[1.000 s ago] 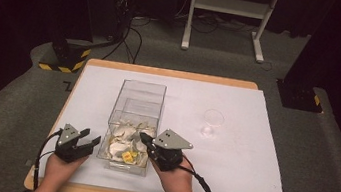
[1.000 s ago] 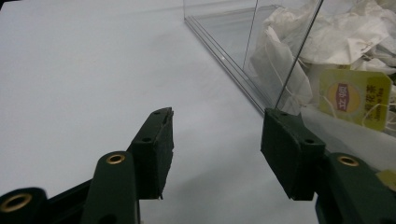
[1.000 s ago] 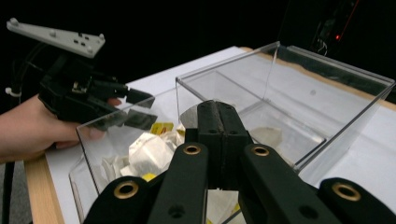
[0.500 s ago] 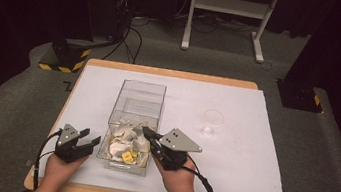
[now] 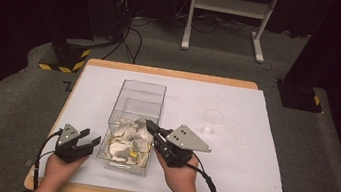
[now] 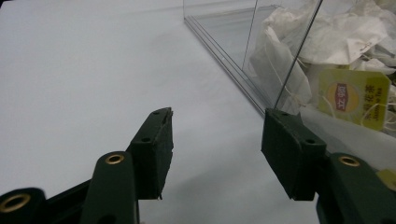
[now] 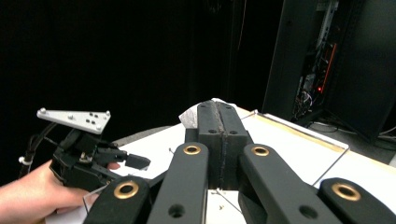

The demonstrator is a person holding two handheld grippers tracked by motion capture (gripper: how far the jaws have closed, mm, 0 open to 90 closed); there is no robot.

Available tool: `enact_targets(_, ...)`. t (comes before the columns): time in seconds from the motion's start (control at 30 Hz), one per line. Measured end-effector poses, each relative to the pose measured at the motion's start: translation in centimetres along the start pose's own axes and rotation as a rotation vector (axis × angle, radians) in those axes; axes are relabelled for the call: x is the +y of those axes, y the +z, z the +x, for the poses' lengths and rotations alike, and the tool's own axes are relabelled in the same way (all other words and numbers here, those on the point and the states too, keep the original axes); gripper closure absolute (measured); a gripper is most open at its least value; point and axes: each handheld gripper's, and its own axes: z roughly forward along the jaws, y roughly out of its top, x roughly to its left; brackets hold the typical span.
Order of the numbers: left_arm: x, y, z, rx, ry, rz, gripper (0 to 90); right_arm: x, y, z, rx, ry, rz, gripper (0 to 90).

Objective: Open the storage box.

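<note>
Right gripper [image 5: 150, 125], jaws clamped on 1 tea bag [image 7: 192, 115], lifted from clear box [image 5: 140, 94]; left gripper [image 5: 92, 138] jaws apart, empty. Next prob.: carry to glass [image 5: 212, 119].

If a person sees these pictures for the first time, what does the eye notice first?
A clear plastic box stands on the white table, its near end heaped with used tea bags. The right gripper reaches over that heap, shut on a tea bag. The left gripper waits open beside the box.
</note>
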Motion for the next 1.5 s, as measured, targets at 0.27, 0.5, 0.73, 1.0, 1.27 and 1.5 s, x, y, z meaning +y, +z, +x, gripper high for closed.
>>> enact_targets(0.27, 0.0, 0.0, 0.0, 0.000, 0.003, -0.002, 43.7, 0.8, -0.6, 0.0, -0.008, 0.006, -0.049, 90.0)
enact_targets(0.5, 0.0, 0.0, 0.0, -0.003, 0.001, 0.000, 43.7, 1.1, -0.9, -0.1, -0.015, 0.008, -0.077, 90.0)
enact_targets(0.73, 0.0, 0.0, 0.0, -0.003, 0.001, 0.001, 43.6, 2.0, -1.4, -0.4, -0.019, 0.003, -0.107, 90.0)
enact_targets(1.0, 0.0, 0.0, 0.0, -0.010, 0.004, 0.003, 43.6, 3.2, -2.1, -0.7, -0.033, -0.009, -0.132, 90.0)
enact_targets(1.27, 0.0, 0.1, -0.1, 0.000, 0.010, 0.007, 42.0, 4.0, -3.1, -1.4, -0.053, -0.010, -0.156, 90.0)
enact_targets(1.5, 0.0, 0.1, -0.1, 0.004, 0.008, 0.010, 41.8, 4.6, -4.0, -2.0, -0.073, -0.007, -0.169, 90.0)
